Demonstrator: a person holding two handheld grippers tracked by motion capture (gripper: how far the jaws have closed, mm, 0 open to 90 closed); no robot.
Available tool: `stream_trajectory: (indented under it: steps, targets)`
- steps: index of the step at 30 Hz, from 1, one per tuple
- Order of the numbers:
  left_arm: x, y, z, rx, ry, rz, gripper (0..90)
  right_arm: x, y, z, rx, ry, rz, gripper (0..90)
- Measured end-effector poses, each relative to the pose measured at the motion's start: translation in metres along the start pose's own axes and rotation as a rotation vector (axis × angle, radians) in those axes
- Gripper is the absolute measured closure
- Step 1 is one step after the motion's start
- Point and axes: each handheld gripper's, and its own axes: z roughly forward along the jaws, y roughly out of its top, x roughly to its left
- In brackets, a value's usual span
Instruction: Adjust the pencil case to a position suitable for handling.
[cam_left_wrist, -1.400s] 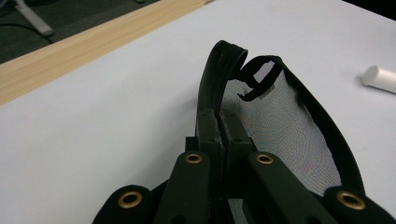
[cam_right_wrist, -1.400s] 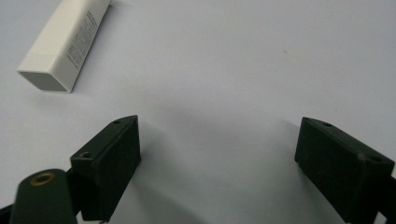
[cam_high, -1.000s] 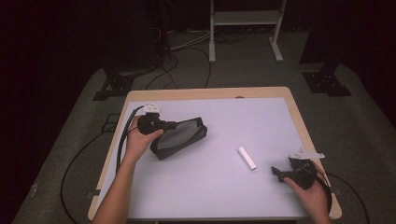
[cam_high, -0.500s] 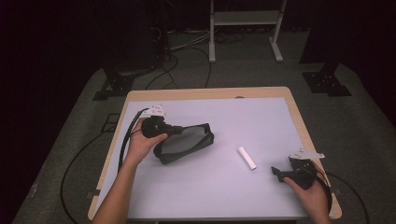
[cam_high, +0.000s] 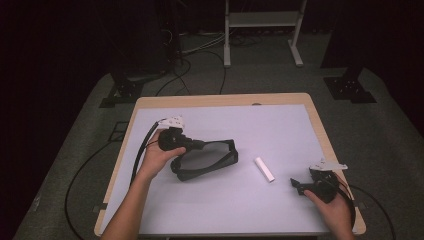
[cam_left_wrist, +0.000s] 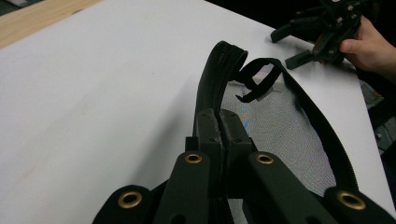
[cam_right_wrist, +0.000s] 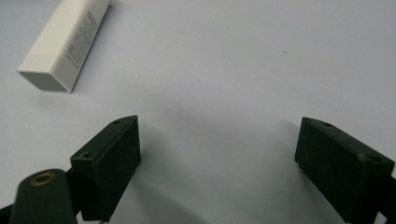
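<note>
The left gripper (cam_left_wrist: 219, 122) is clenched on the rim of the black mesh pouch (cam_high: 207, 159). The white tube (cam_high: 264, 169) lies loose on the mat, apparently not yet packed; the right gripper (cam_right_wrist: 217, 163) rests near it, jaws spread, holding nothing.

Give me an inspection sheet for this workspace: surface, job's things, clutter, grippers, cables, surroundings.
Surface: wooden table covered by a pale mat.
Job's things: black mesh pouch with a zipped rim lies left of centre, mouth open; white tube lies flat to its right, apart from it.
Clutter: nothing seen.
Grippers: left gripper is shut on the pouch's rim; right gripper rests near the table's right front corner with jaws wide open, nothing between them, the tube ahead of it.
Cables: black cable trails from the left gripper over the table's left edge to the floor; more cables lie on the floor behind.
Surroundings: dark room, grey carpet, white metal frame beyond the table.
</note>
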Motion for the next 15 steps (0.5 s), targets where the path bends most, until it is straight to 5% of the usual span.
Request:
stream_trajectory:
  steps: [15]
  targets:
    - [-0.013,0.003,0.019,0.048,-0.114,0.028,88.9,0.0,0.0,0.0,0.0,0.001,0.001,13.2]
